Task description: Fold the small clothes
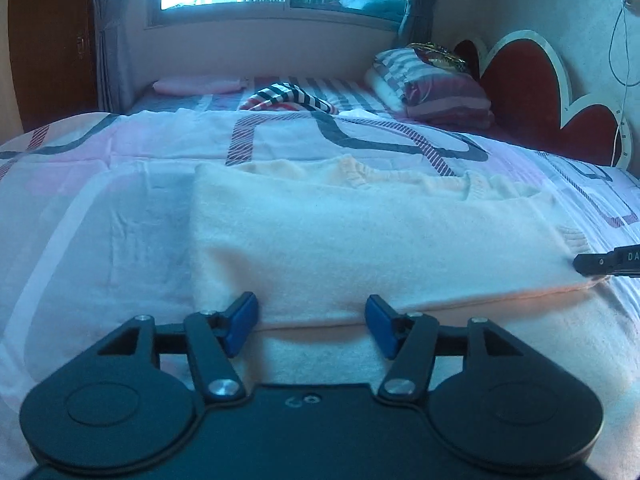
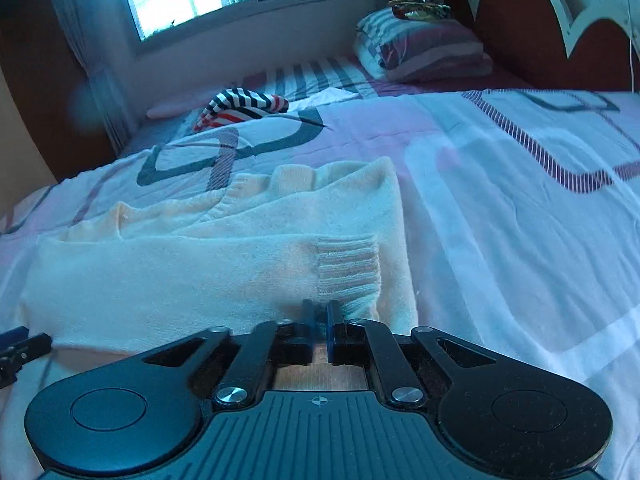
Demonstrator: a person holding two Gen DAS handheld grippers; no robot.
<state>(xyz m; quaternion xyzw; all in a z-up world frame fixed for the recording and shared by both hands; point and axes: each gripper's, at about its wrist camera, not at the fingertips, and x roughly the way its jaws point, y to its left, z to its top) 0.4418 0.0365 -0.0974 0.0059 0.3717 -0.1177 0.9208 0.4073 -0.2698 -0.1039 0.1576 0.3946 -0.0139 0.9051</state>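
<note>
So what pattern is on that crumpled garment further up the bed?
Dark and white stripes, some red, on the garment; clearest in the right wrist view.

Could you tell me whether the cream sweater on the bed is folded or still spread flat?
Partly folded: the cream sweater has a doubled layer over its body, and its ribbed cuff lies on top.

Cream-white knitted sweater [image 2: 200,280], ribbed at cuff. Pale pink-and-white quilted bedspread [image 2: 500,200] crossed by dark grey curved bands and maroon hatched stripes. Navy, white and red striped crumpled garment [image 2: 244,108]. Maroon-and-white striped pillow [image 1: 436,88]. Dark red heart-shaped headboard, white-edged [image 1: 520,80]. Blue gripper pads [image 1: 240,326] on black arms.
</note>
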